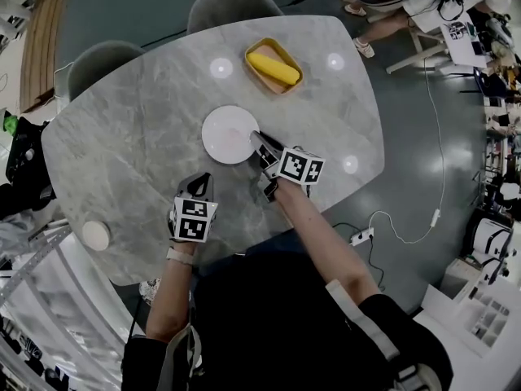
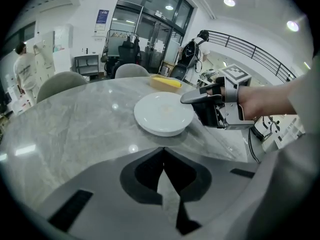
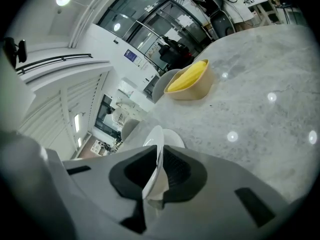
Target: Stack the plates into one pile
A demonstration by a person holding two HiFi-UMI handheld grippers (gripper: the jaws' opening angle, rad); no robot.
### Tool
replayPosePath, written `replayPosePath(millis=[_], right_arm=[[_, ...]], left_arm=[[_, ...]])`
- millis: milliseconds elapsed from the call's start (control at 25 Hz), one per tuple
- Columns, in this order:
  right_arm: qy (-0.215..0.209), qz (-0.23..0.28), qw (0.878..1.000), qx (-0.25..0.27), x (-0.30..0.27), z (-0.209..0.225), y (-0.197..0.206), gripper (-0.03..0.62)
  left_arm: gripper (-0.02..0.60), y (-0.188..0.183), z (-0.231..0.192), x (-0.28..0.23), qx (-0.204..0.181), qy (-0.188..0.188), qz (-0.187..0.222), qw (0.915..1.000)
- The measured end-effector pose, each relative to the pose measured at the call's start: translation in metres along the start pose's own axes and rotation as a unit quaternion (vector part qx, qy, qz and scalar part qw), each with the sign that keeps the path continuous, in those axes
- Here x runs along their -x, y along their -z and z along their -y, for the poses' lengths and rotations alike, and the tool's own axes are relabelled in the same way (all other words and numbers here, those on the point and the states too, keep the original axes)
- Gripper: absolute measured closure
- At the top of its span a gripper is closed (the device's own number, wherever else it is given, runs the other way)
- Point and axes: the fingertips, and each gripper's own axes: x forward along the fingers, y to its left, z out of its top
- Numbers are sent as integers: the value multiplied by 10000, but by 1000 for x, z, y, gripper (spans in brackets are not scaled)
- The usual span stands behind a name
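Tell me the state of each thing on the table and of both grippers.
White plate: right side up, level, its rim clamped by the right gripper.
Right gripper: fingers shut on the white plate's rim.
Left gripper: fingers shut, empty.
Yellow tray: upright, holding a yellow object.
Small white disc: lying flat, alone, well apart from the white plate.

Bright; glare spots on table [image 1: 122,161], fisheye edges

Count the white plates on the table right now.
2. A large plate in the middle of the table, its near rim in the right gripper; a small round plate, possibly a saucer, by the near left edge. More may lie stacked under the large plate.
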Motion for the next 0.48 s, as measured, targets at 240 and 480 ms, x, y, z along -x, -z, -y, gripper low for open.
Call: replayPosePath(millis=[240, 480], right_arm=[[422, -281, 9970, 591, -8, 4, 14, 524], [837, -368, 9896, 1114, -5, 8, 14, 438]], left_arm=[[572, 14, -15, 10, 99, -47, -70, 9999], [572, 23, -18, 18, 100, -69, -140, 9998]])
